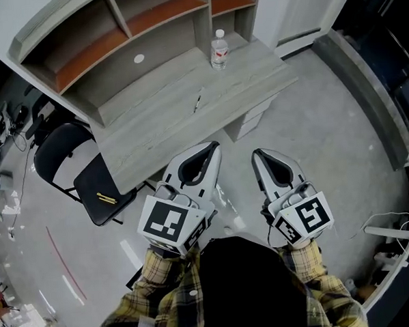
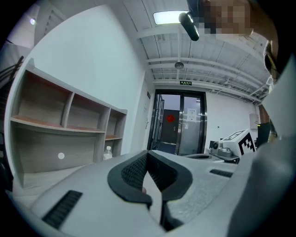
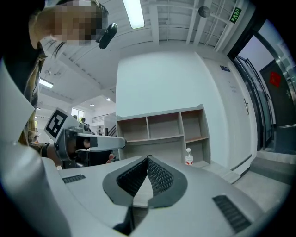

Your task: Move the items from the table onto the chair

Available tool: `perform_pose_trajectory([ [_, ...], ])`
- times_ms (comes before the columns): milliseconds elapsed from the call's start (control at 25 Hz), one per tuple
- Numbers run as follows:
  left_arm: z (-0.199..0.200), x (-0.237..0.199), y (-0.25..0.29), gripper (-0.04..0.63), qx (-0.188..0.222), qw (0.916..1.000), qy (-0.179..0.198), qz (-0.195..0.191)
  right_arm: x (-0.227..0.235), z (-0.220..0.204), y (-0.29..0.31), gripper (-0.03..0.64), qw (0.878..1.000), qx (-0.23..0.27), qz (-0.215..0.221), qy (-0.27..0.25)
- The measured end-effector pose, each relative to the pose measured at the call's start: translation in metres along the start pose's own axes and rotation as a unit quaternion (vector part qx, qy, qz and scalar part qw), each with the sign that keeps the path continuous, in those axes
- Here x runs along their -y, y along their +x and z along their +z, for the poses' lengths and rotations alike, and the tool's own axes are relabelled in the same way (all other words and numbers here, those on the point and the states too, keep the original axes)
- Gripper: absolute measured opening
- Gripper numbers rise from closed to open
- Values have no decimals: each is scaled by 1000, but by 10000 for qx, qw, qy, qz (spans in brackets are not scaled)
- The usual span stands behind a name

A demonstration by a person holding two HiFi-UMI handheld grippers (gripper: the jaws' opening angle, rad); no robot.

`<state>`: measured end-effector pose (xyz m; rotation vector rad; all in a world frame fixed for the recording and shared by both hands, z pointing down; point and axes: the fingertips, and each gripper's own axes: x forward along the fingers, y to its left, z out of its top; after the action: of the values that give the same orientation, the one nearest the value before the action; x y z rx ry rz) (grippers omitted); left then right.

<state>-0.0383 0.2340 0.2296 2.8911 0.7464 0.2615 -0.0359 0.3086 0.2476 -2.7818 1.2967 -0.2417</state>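
A clear water bottle (image 1: 218,49) with a red label stands at the back of the grey desk (image 1: 168,127). A dark pen (image 1: 198,101) lies near the desk's middle. To the left is a black chair (image 1: 60,150) with a small yellow item (image 1: 106,198) on its seat. My left gripper (image 1: 214,146) hovers just off the desk's front edge, shut and empty. My right gripper (image 1: 256,152) hangs beside it over the floor, also shut with nothing in it. The bottle (image 2: 107,153) appears far off in the left gripper view, past the shut left gripper (image 2: 147,152). In the right gripper view the bottle (image 3: 188,157) stands beyond the shut right gripper (image 3: 148,158).
A shelf unit (image 1: 116,34) with several compartments rises at the desk's back. A drawer unit (image 1: 250,119) sits under the desk's right end. Cables and gear lie on the floor at the far left (image 1: 4,129). A raised ledge (image 1: 365,89) runs along the right.
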Motion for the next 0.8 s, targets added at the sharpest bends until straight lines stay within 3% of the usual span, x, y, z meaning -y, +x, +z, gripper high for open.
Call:
perform_pose_trajectory([
  [360, 10, -78, 32, 3, -92, 9999, -15, 131, 28, 8, 75, 18, 9999, -21, -116, 116],
  [800, 1, -123, 64, 3, -322, 9983, -227, 420, 71, 2, 124, 18, 9991, -216, 19, 364],
])
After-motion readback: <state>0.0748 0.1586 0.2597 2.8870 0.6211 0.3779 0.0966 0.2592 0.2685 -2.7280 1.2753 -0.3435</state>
